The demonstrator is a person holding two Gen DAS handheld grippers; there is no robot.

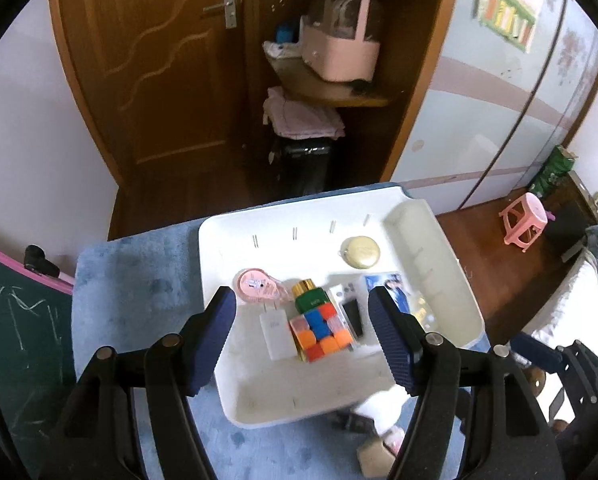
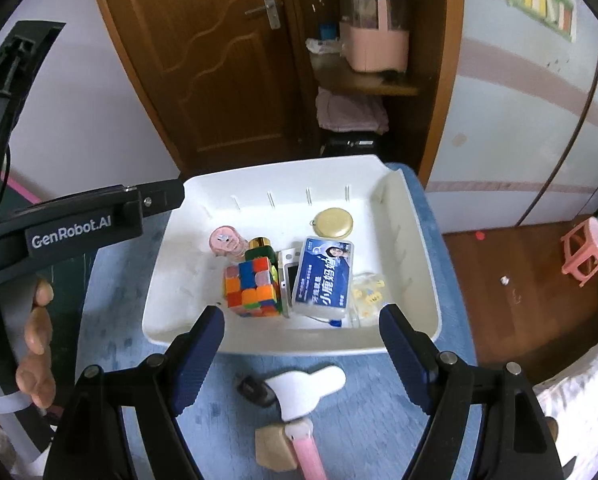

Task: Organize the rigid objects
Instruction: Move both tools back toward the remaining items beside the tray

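Below: white tray point(image 2: 399, 216) on blue mat point(image 2: 359, 396), brown door point(image 2: 203, 60) behind; left tongs point(image 1: 303, 336), right tongs point(image 2: 303, 356) apart, empty.

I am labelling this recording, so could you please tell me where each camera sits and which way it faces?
Left wrist: rides the left tongs, looking forward and down over the white tray with the puzzle cube; both fingers show, spread apart.
Right wrist: rides the right tongs, aimed at the tray from its near edge, above a white-and-pink item on the blue mat; its fingers and the person's hand show.
Shared: tray, cube, wooden door.
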